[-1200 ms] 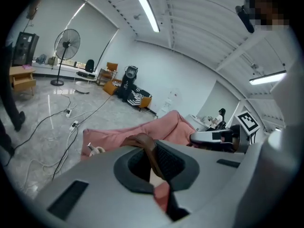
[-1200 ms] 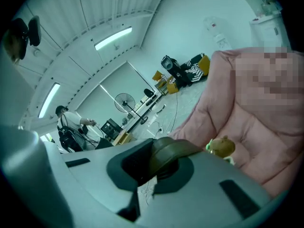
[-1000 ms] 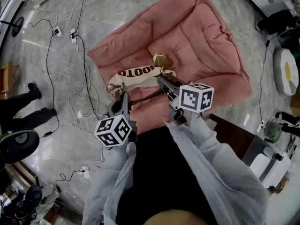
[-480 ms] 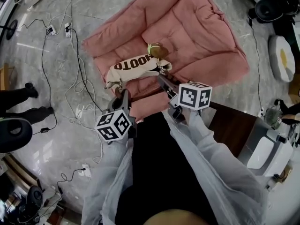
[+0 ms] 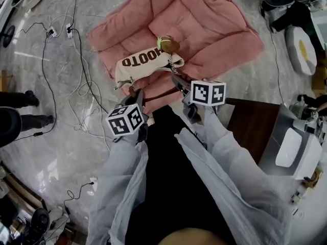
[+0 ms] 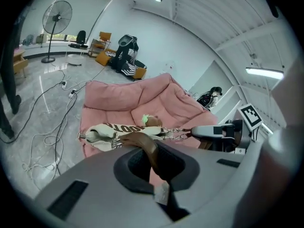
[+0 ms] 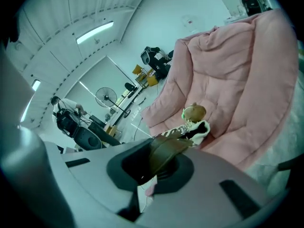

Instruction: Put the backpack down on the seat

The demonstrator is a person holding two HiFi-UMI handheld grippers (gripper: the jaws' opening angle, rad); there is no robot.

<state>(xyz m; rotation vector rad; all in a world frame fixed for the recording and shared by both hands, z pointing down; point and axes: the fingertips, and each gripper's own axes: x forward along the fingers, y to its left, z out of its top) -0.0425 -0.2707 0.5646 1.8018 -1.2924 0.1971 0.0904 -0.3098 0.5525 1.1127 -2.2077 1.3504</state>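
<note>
The cream backpack [image 5: 144,66] with dark lettering, a chain and a small plush toy [image 5: 167,45] hangs low over the front edge of the pink cushioned seat [image 5: 204,19]. My left gripper [image 5: 135,93] is shut on its brown strap [image 6: 145,146]. My right gripper [image 5: 177,80] is shut on the other brown strap [image 7: 167,151]. In the left gripper view the backpack [image 6: 109,131] stretches across in front of the pink seat [image 6: 123,96], with the right gripper [image 6: 213,131] on its far end. The right gripper view shows the backpack [image 7: 194,128] and plush toy [image 7: 194,112] against the pink seat [image 7: 237,65].
Cables [image 5: 76,86] and power strips [image 5: 59,30] lie on the marble floor left of the seat. A person's legs [image 5: 20,111] stand at the far left. A dark wooden table [image 5: 250,129] and white equipment [image 5: 291,147] are at the right. A standing fan [image 6: 57,18] is farther off.
Both grippers have carried the backpack forward and somewhat lower toward the seat's front edge. Their hold on the straps is unchanged.
</note>
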